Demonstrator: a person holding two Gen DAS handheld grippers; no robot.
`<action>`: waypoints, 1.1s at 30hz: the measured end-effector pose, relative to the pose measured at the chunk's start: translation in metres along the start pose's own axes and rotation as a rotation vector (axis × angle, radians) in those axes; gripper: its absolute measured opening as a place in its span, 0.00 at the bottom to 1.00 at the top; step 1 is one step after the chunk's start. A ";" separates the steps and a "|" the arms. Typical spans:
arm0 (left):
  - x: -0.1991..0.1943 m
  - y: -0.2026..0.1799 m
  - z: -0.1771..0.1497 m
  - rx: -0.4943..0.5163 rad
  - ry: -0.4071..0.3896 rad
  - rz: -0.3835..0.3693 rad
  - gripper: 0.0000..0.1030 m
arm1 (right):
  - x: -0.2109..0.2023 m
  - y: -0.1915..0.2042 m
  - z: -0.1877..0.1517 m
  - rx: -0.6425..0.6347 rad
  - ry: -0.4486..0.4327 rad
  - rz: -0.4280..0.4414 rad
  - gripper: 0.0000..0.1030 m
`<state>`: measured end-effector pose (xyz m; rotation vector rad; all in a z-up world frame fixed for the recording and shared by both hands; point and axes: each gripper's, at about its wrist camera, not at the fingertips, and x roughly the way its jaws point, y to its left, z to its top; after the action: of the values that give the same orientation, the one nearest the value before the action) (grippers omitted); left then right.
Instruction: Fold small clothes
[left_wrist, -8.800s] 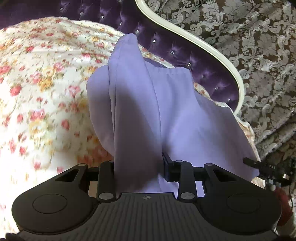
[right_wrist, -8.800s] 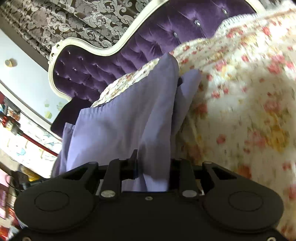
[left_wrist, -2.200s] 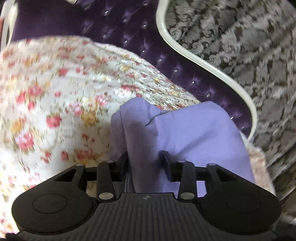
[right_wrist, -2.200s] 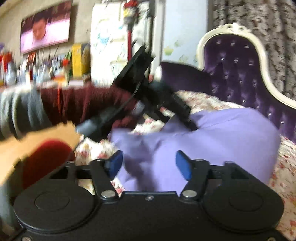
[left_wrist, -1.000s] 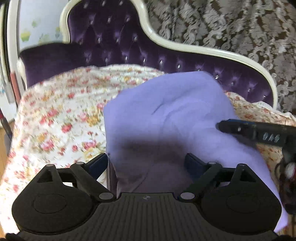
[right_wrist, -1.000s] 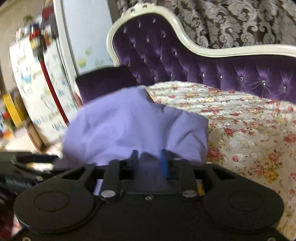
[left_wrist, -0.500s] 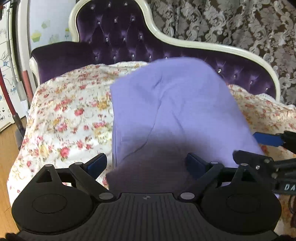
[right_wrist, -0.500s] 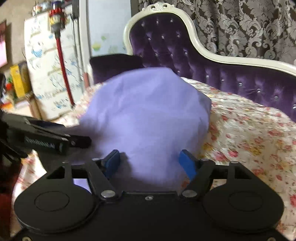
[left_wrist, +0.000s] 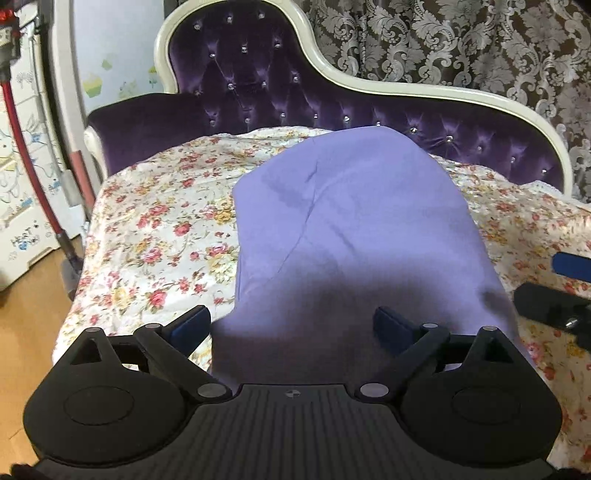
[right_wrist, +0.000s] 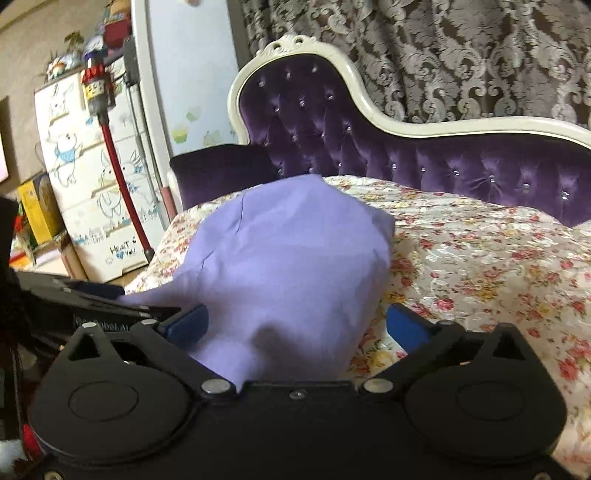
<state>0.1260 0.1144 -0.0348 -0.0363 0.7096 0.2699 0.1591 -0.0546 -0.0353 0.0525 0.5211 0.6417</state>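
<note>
Both claws gape wide and grip nothing, the left gripper (left_wrist: 291, 326) and right gripper (right_wrist: 295, 323) each poised over the folded lavender garment (left_wrist: 354, 229) lying ahead between their spread fingers on the floral bedspread (left_wrist: 159, 236)

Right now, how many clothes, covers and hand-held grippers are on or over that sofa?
Lavender garment: 1
Floral cover: 1
Hand-held grippers, left hand-held gripper and right hand-held gripper, both open: 2
Total: 4
</note>
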 end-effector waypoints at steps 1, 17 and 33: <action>-0.003 -0.001 0.000 0.000 -0.003 0.012 0.93 | -0.004 -0.001 0.001 0.012 0.003 0.003 1.00; -0.058 -0.017 -0.015 -0.007 -0.052 0.089 0.93 | -0.043 -0.002 -0.012 0.154 0.083 -0.052 1.00; -0.076 -0.019 -0.037 -0.051 0.003 0.051 0.93 | -0.068 0.013 -0.025 0.107 0.130 -0.124 1.00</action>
<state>0.0527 0.0735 -0.0150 -0.0667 0.7071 0.3370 0.0943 -0.0868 -0.0237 0.0786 0.6786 0.4974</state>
